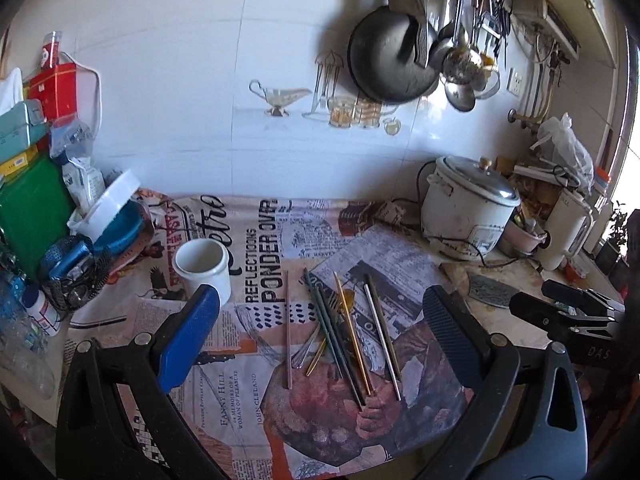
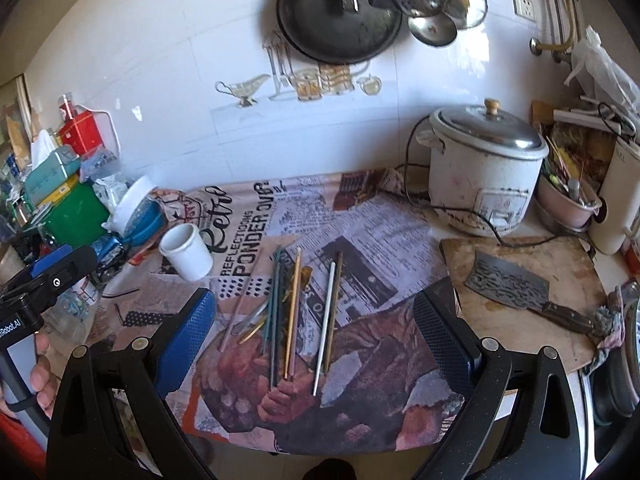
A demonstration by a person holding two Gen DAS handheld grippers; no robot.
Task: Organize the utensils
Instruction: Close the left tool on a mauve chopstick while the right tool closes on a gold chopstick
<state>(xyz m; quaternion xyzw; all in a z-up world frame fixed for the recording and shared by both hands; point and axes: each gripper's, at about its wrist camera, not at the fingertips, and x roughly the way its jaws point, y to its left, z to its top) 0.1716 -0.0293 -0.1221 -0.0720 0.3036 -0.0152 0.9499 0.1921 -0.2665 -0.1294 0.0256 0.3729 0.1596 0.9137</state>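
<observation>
Several chopsticks and a spoon lie in a loose pile [image 1: 340, 332] on the printed cloth [image 1: 248, 400]; the pile also shows in the right wrist view [image 2: 296, 312]. A white cup [image 1: 203, 267] stands upright, empty, to the left of the pile; it also shows in the right wrist view [image 2: 187, 252]. My left gripper [image 1: 320, 312] is open and empty, held above the near side of the pile. My right gripper [image 2: 316, 312] is open and empty, also above the pile. The right gripper's body shows at the right edge of the left wrist view [image 1: 572, 312].
A rice cooker [image 2: 484, 176] stands at the back right. A cleaver [image 2: 516, 288] lies on a wooden board [image 2: 560, 344]. Boxes, a mesh basket and bottles crowd the left [image 1: 48, 208]. A pan and ladles hang on the wall [image 1: 392, 56].
</observation>
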